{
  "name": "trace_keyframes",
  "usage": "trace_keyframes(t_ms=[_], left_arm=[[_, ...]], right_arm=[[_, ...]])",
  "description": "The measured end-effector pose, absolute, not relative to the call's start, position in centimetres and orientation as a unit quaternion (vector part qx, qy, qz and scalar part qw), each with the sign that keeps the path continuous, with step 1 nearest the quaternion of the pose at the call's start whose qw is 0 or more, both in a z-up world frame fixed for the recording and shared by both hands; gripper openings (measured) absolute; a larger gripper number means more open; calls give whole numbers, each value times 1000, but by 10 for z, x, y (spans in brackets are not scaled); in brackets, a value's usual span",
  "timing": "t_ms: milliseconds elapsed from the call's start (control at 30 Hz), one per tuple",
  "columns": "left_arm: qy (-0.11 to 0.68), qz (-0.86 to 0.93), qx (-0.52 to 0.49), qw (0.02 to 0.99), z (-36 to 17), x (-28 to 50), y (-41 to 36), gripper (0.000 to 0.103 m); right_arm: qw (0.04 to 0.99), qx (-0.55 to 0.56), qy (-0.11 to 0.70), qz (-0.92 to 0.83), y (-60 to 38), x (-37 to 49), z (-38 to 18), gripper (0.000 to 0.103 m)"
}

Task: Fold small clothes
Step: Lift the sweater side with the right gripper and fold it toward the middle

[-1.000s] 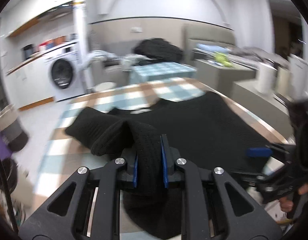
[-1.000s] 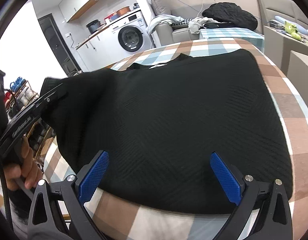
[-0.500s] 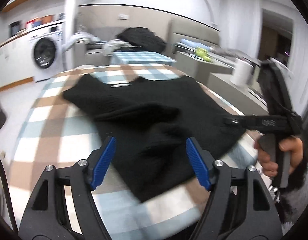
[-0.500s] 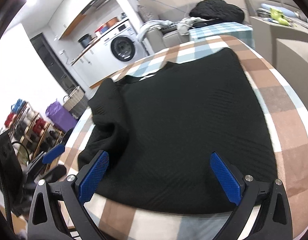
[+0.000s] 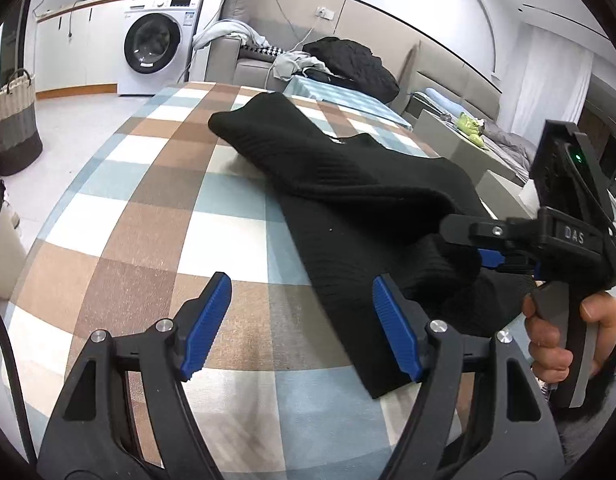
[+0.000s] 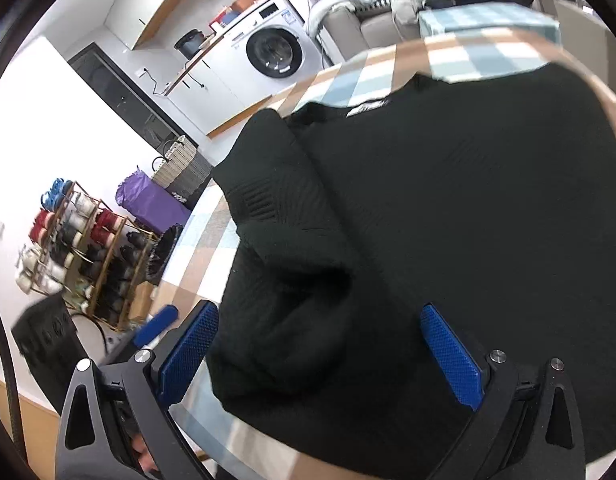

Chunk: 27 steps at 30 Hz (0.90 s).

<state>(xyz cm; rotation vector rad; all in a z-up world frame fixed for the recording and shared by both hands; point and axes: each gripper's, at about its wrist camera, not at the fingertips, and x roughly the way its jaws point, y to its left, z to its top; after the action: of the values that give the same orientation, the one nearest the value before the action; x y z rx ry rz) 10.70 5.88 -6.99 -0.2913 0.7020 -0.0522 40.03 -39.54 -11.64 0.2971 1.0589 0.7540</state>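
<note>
A black knit sweater (image 5: 348, 184) lies on the checked tablecloth (image 5: 156, 216), its left sleeve folded in over the body. In the right wrist view the sweater (image 6: 468, 200) fills the frame, with the folded sleeve (image 6: 284, 232) at left. My left gripper (image 5: 300, 320) is open and empty above the cloth, just left of the sweater's hem. My right gripper (image 6: 320, 352) is open, low over the sleeve cuff and hem. In the left wrist view the right gripper (image 5: 484, 248) reaches over the sweater from the right.
A washing machine (image 5: 156, 48) and a sofa with heaped clothes (image 5: 340, 60) stand beyond the table. A woven basket (image 5: 12, 120) sits on the floor at left. A shoe rack (image 6: 80, 248) and purple bag (image 6: 148, 200) stand beside the table.
My left gripper let go of the sleeve, opened and drew back left of the sweater. The sleeve now lies folded over the body. My right gripper moved down over the cuff and hem.
</note>
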Motion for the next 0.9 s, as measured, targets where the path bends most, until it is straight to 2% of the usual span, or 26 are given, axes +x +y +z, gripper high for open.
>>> trace_keyframes(t_ms=[67,133,167,200,267,300,433,567,600,633,733,800,900], left_arm=[[346,-23,-143,927,-72,110,59,71],[348,-21,-146,926,-73,111,61,71],[348,-21,-147,926,-72,110,62,71],[347,-20,-148,926,-71,110,63,71],[343,-20,-153,927,-70,109,65,71],[343,-19,-154,927,-69,109,65,71],[352,-28,-161,921,-72,112,60,71],[370,-54,-155,914,-76,115,43,71],[373,-66,-148,914,-77,115,37,71],[373,-72,-138,915,-77,114,31,71],[373,-78,-117,917,-77,113,20,71],[373,-76,-119,917,-76,112,21,71],[369,-64,-135,917,-74,112,32,71]], right_arm=[[786,131,497,344,-387,403,-119,101],[790,117,500,334,-379,405,-122,78],[787,112,505,338,-375,405,-123,54],[785,110,508,338,-375,405,-124,42],[796,115,483,346,-382,396,-113,26],[797,123,471,358,-387,392,-107,24],[787,175,450,383,-419,370,-97,23],[788,140,496,336,-427,374,-129,28],[786,140,502,333,-429,376,-133,36],[784,140,504,334,-431,376,-133,38],[811,93,479,324,-427,372,-117,55],[836,43,450,311,-416,369,-101,75],[849,-46,426,309,-390,367,-90,82]])
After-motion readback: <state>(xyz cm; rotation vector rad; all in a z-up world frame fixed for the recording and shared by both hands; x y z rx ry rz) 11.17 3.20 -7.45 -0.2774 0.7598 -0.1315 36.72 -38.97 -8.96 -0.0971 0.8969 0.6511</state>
